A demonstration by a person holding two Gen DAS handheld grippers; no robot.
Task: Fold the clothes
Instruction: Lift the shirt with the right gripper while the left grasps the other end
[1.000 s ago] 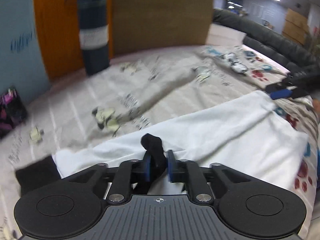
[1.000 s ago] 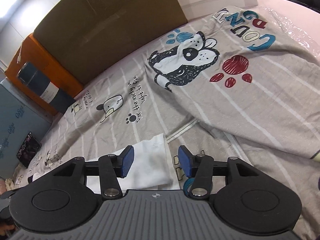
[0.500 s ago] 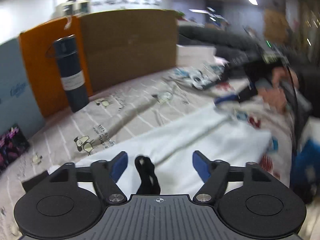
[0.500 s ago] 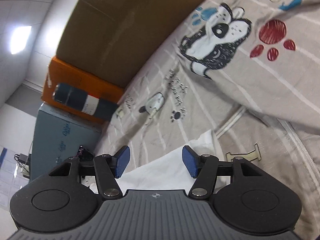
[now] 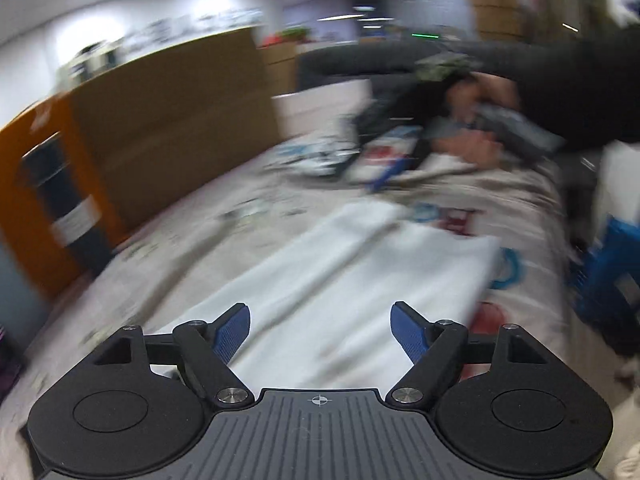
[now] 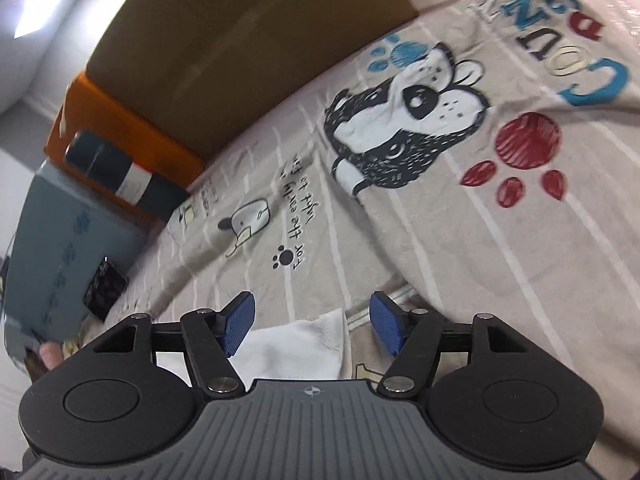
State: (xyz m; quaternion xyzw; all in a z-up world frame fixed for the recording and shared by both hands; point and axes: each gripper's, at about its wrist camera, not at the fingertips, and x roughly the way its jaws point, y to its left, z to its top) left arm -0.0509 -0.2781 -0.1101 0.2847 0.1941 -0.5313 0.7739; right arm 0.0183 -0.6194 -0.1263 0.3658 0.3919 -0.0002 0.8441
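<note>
Both claws are released and empty: the left gripper [image 5: 320,326] hangs over the white garment [image 5: 340,280], whose long axis runs away toward the far right, though blur hides its edges. The right gripper [image 6: 312,324] has the garment's hemmed corner [image 6: 320,340] just beneath its spread jaws, so it looks nearer for a regrasp on the printed bedsheet [image 6: 480,240].

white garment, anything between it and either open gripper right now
Nothing visible. The left gripper hangs open above the white garment spread on the printed bedsheet; the right gripper is open over the garment's corner. Boxes and the bottle stand well off.
</note>
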